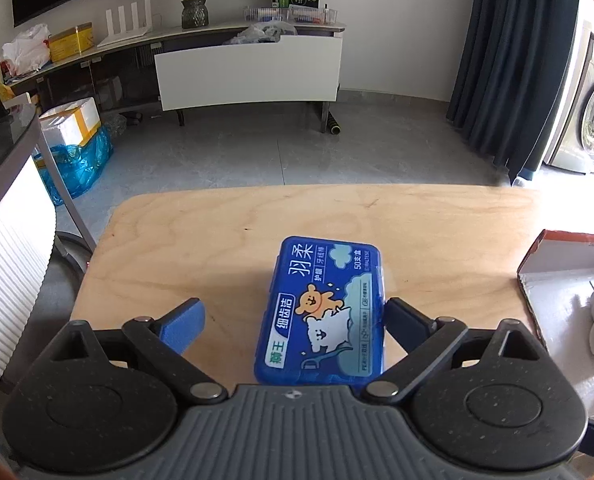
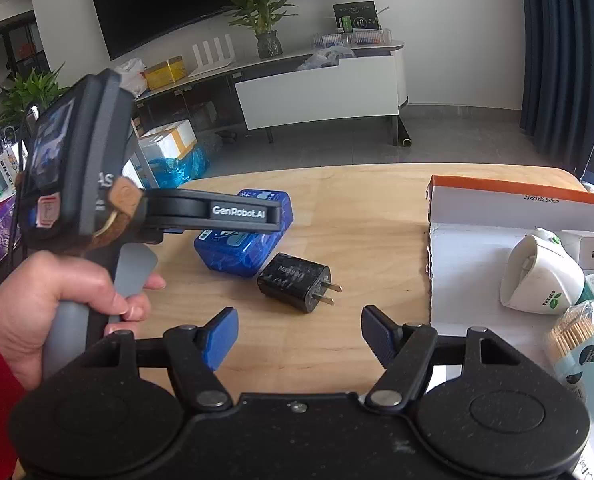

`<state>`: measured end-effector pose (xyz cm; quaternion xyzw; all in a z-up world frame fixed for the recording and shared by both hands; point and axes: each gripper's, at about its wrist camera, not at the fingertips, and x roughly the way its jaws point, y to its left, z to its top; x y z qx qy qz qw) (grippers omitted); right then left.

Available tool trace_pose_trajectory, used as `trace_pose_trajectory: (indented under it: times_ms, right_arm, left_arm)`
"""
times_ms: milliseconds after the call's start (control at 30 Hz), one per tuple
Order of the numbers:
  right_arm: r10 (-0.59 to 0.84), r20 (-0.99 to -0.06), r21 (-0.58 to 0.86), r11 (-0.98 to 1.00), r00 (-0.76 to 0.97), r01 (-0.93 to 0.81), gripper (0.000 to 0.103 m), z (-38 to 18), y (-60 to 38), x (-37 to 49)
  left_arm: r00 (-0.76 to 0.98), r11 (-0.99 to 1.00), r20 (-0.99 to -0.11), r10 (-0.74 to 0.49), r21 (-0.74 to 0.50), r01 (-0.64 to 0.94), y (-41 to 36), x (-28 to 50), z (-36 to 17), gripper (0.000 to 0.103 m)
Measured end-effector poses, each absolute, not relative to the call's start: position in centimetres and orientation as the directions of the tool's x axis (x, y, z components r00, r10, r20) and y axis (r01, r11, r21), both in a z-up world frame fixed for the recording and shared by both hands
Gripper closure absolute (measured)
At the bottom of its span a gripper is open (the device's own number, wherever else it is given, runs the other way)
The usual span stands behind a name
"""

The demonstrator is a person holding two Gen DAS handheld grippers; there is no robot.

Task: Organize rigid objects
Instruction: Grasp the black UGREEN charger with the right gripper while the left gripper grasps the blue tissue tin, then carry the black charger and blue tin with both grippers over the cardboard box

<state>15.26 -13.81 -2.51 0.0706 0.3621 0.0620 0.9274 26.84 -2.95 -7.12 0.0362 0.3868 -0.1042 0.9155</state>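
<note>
A blue plastic floss box [image 1: 323,312] with a bear picture lies flat on the wooden table [image 1: 201,248]. My left gripper [image 1: 293,326] stands open around it. The right finger is close beside the box's right edge, and the left pad [image 1: 181,328] is well clear of it. In the right wrist view a hand [image 2: 69,304] holds that left gripper [image 2: 279,216] over the same blue box [image 2: 237,248], hiding part of it. A black plug charger [image 2: 295,280] lies just right of the box. My right gripper [image 2: 301,336] is open and empty just short of the charger.
An open cardboard box [image 2: 497,208] with orange edges sits at the table's right. It holds a white dispenser [image 2: 541,276], a white charger [image 2: 593,254] and a toothpick jar [image 2: 581,344]. The table's far edge drops to a grey floor. A chair [image 1: 13,264] stands at the left.
</note>
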Motion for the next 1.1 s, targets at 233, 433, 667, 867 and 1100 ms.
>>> trace_pose_trajectory:
  times_ms: [233,433,667,867,1100]
  right_arm:
    - [0.131,-0.680,0.174,0.985,0.722,-0.015,0.021,-3.5,-13.2,16.8]
    - [0.070,-0.694,0.175,0.982,0.717,0.074,0.020,-4.5,-12.0,19.1]
    - [-0.031,-0.677,0.110,0.984,0.735,0.142,0.019,-6.1,-9.4,21.2]
    - [-0.030,-0.663,0.082,0.990,0.748,0.112,0.027,-5.7,-9.5,20.7]
    - [0.027,-0.627,0.094,0.995,0.779,0.041,0.027,-2.2,-10.1,17.8]
  left_arm:
    - [0.710,0.983,-0.689,-0.146,-0.023,0.180,-0.9,26.7,-7.2,0.041]
    - [0.738,0.994,-0.669,-0.088,-0.011,0.109,1.3,24.7,-5.8,0.041]
    - [0.734,0.998,-0.676,-0.066,-0.032,0.061,3.3,22.5,-4.5,0.041]
    - [0.730,0.997,-0.679,-0.080,-0.044,0.067,3.6,21.6,-4.0,0.041]
    - [0.738,0.995,-0.666,-0.102,-0.065,0.079,3.0,18.7,-2.5,0.041]
